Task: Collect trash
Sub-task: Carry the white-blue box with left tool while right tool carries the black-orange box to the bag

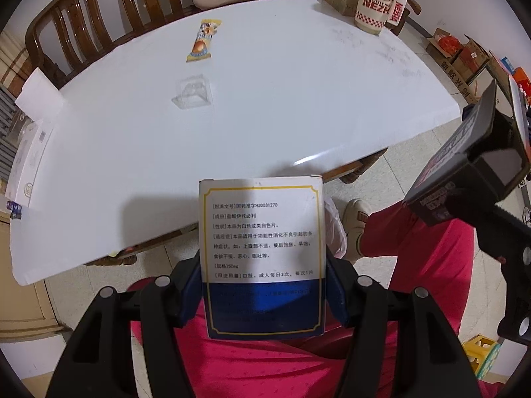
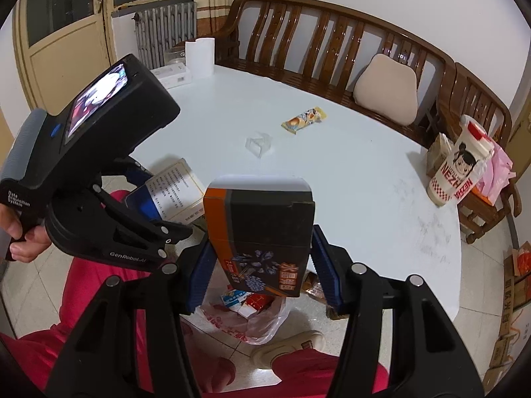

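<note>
Black gripper [image 2: 260, 270] (blue ribbed pads [image 2: 199, 278]), red trousers [image 2: 109, 301], beige shoe [image 2: 288, 345]

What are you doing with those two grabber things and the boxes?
A person in red trousers is tidying up trash. The left gripper holds a white and blue medicine box, and the right gripper holds a dark box with an orange edge. Both boxes are off the white table, and a plastic trash bag waits open on the floor under the dark one. A yellow snack wrapper and a clear plastic tray lie on the table.
</note>
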The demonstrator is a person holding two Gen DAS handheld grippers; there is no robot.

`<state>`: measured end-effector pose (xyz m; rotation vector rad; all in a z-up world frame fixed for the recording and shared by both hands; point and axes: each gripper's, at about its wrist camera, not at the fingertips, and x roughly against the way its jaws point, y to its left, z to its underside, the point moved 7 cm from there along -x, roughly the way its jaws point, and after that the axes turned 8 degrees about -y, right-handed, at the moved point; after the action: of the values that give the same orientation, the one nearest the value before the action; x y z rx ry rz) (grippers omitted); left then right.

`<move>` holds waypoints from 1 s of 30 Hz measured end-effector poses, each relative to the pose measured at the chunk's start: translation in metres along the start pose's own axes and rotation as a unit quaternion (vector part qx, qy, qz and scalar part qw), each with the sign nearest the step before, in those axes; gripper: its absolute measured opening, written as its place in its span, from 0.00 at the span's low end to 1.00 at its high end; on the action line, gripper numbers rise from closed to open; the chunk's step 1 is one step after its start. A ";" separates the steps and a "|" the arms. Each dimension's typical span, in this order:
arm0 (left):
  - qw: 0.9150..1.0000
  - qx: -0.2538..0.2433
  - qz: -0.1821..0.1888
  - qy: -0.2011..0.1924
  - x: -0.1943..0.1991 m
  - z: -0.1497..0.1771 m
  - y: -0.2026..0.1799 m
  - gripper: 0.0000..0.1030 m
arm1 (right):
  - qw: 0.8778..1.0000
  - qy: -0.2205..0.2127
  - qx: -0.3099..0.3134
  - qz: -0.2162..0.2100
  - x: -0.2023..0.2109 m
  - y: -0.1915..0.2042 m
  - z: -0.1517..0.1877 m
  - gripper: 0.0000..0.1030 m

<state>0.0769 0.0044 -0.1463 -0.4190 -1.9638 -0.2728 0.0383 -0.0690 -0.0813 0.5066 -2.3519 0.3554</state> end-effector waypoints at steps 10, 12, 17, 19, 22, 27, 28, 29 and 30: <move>1.000 0.013 -0.008 -0.005 -0.024 0.021 -0.008 0.58 | 1.000 0.016 -0.017 0.000 -0.011 0.008 0.034 0.53; 1.000 0.013 -0.005 -0.003 -0.032 0.026 -0.010 0.58 | 1.000 0.023 -0.021 -0.001 -0.016 0.010 0.041 0.53; 1.000 0.013 0.002 0.016 -0.054 0.036 -0.012 0.58 | 0.998 0.044 -0.038 -0.008 -0.034 0.015 0.064 0.53; 1.000 0.011 -0.001 0.020 -0.062 0.040 -0.012 0.58 | 0.998 0.051 -0.046 -0.008 -0.040 0.015 0.072 0.53; 1.000 0.011 0.001 0.029 -0.076 0.049 -0.012 0.58 | 0.996 0.061 -0.060 -0.010 -0.051 0.014 0.083 0.53; 0.998 0.023 0.007 0.050 -0.104 0.066 -0.008 0.58 | 0.994 0.082 -0.069 -0.006 -0.069 0.013 0.104 0.53; 0.998 0.026 0.007 0.055 -0.110 0.069 -0.007 0.58 | 0.994 0.085 -0.069 -0.004 -0.073 0.013 0.108 0.53; 0.998 0.029 0.008 0.058 -0.114 0.070 -0.006 0.58 | 0.994 0.088 -0.071 -0.003 -0.076 0.013 0.112 0.53; 0.998 0.033 0.012 0.061 -0.120 0.073 -0.005 0.58 | 0.993 0.090 -0.074 -0.003 -0.079 0.013 0.115 0.53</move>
<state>0.0594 0.0071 -0.2859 -0.3747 -1.8410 -0.2131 0.0200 -0.0817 -0.2193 0.3929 -2.1816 0.2124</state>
